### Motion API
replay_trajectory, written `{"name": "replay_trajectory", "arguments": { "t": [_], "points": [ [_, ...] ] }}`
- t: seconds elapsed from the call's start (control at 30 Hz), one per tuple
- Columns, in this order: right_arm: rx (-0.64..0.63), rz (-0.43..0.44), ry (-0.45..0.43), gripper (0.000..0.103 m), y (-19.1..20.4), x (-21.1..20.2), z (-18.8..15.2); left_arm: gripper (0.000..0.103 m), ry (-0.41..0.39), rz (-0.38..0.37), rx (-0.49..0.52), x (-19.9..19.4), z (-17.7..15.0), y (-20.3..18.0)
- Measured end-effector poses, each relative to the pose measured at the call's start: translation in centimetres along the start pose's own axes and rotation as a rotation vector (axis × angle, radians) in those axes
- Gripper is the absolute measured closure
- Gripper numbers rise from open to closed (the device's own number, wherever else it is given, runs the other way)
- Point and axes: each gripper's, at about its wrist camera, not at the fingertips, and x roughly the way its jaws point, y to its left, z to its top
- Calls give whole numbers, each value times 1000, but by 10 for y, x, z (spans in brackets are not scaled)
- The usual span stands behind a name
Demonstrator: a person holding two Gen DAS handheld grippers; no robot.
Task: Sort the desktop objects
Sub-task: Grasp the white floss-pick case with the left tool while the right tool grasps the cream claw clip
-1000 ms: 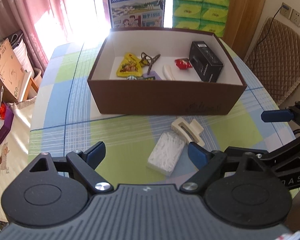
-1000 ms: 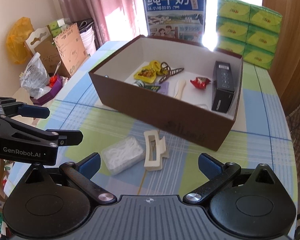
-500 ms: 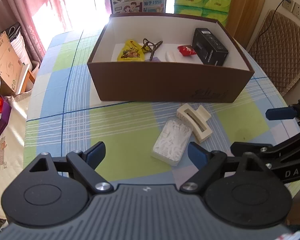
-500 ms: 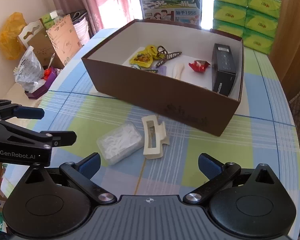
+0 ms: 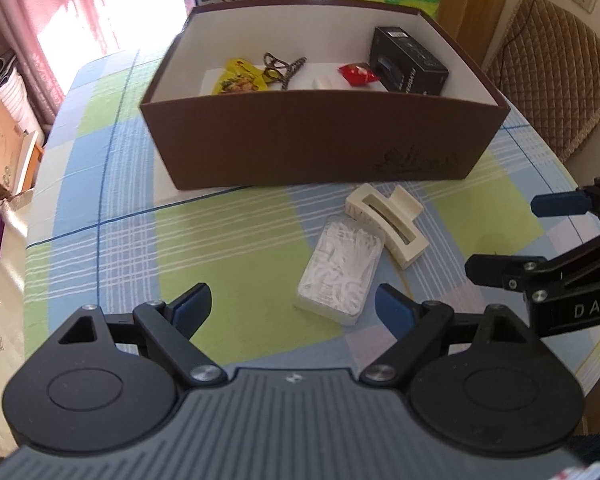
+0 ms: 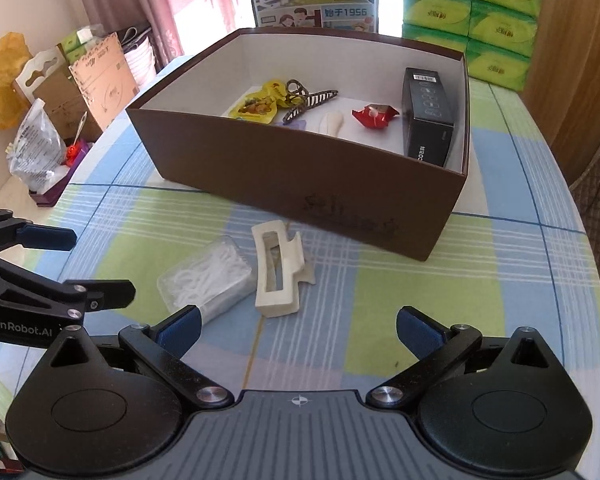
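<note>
On the counter (image 5: 112, 208), just in front of the brown box (image 5: 320, 140), two things are left outside: a cream hair clip (image 5: 386, 224) and a clear case of white picks (image 5: 340, 270), lying side by side and touching or nearly so. The box already holds a yellow packet (image 5: 240, 80), a dark hair clip (image 5: 284, 66), a small white piece (image 5: 323, 82), a red wrapper (image 5: 356, 74) and a black carton (image 5: 408, 62) standing against its right wall. By that count the sorting looks mostly done, with these two items still to go in.

Seen from the left wrist, the left hand-held gripper (image 5: 292, 306) has its jaws spread wide and carries nothing; its right blue pad (image 5: 392, 312) sits just beside the near end of the case, and whether it touches is hard to tell. The right hand-held gripper (image 6: 298, 326) is likewise wide apart and empty, low over the counter with the cream clip (image 6: 278, 270) and case (image 6: 206, 278) just ahead of it; its left pad (image 6: 180, 326) overlaps the case's near edge in the picture, contact unclear. Neither grips anything yet. My guess is that each is lined up for one item, the left for the case and the right for the clip.
</note>
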Motion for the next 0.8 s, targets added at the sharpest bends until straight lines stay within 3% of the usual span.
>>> {"name": "replay_trajectory", "arguments": {
  "t": [0.47, 0.8],
  "points": [
    [45, 9, 14, 3, -24, 29, 5, 18, 50, -46, 106, 54, 8, -13],
    [77, 17, 35, 12, -36, 41, 9, 23, 91, -57, 156, 88, 15, -26]
  ]
}}
